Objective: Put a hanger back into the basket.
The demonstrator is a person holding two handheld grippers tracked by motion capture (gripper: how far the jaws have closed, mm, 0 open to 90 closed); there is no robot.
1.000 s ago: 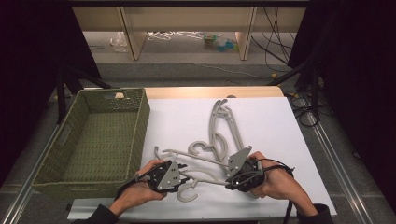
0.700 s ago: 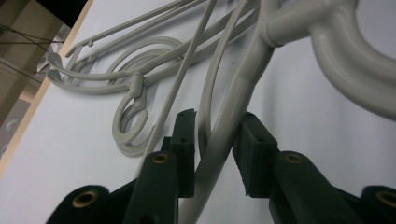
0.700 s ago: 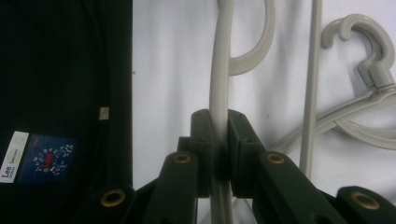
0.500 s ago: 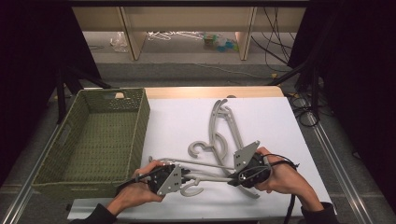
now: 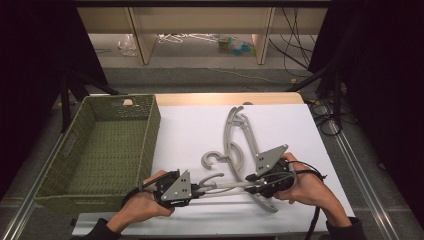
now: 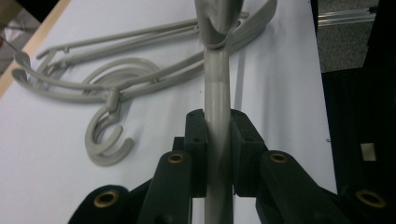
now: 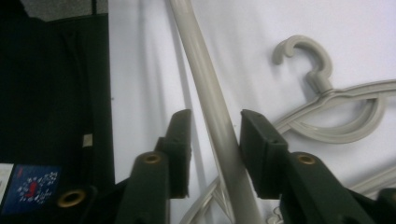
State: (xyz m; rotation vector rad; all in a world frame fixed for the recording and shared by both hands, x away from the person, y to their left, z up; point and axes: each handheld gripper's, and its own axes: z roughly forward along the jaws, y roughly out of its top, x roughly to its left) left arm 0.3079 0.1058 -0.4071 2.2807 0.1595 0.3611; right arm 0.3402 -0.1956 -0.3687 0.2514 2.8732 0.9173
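Since the earlier frame the left claw (image 6: 217, 144) has closed on the grey hanger's (image 5: 227, 184) bar, while the right claw (image 7: 215, 154) has just been opening, bar loose between its jaws. Lift level, keeping it clear of the 2 hangers (image 5: 235, 145) beyond on the counter (image 5: 190, 125).

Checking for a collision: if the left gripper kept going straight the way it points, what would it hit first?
Probably the right gripper: the left gripper, shut on the hanger bar, points along it towards that end; depth is uncertain.

light: bright on table (image 5: 295, 125) | surround: dark | close-ups: soft blur
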